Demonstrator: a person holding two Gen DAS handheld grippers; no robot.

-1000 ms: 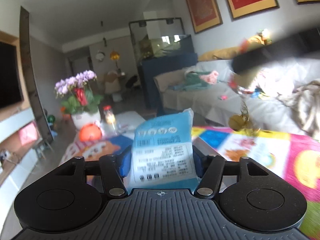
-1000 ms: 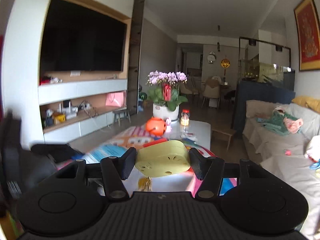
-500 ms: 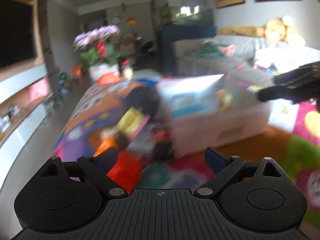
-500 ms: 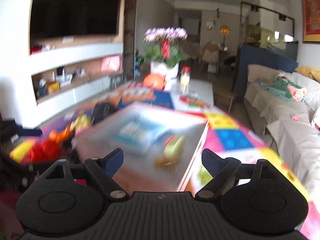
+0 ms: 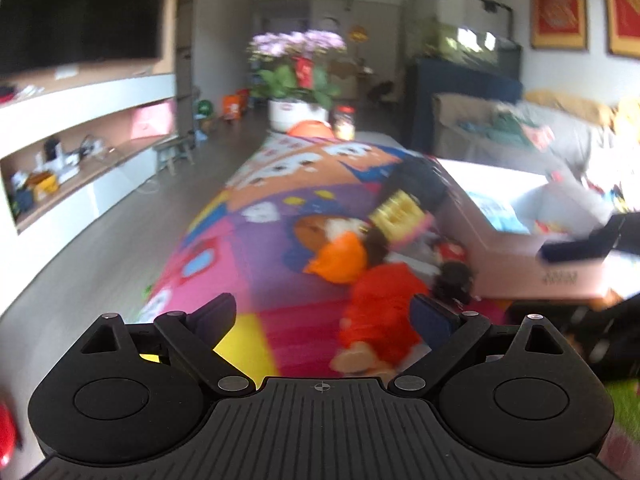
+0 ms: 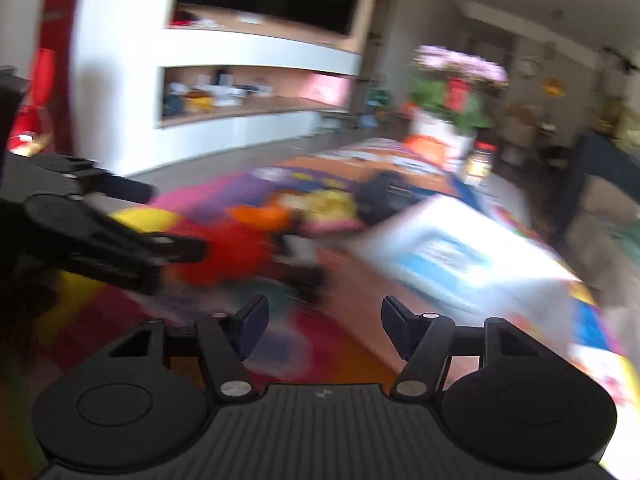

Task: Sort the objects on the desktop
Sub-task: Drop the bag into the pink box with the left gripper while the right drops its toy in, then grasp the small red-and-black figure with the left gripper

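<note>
Both views are smeared, so the doll's detail is soft. The left gripper (image 5: 324, 312) hangs over the play mat (image 5: 240, 248) with its jaws spread wide and nothing between them. The job now, by the look of things, is to pick the next item, and the doll (image 5: 380, 312) in red looks the likeliest candidate. To do it well, the gripper should slow right down, swing toward two o'clock, centre the red body between the fingers (image 5: 218, 310) and only then close. A grab at the orange beak or the yellow crown risks a lopsided hold.

In the left view the doll lies at about two o'clock from the fingers, its red body just beside the right finger's tip and not yet inside the gap. Its head points up toward the box (image 5: 520, 248), which sits at three o'clock on the mat.

The right gripper (image 6: 324, 324) is also spread open and empty. From there the doll (image 6: 240, 248) lies at eleven o'clock, well ahead of the fingers. The box (image 6: 460, 264) fills one to two o'clock, with a blue pack visible inside. The left gripper (image 6: 176, 224) shows at nine o'clock, close to the doll.
</note>
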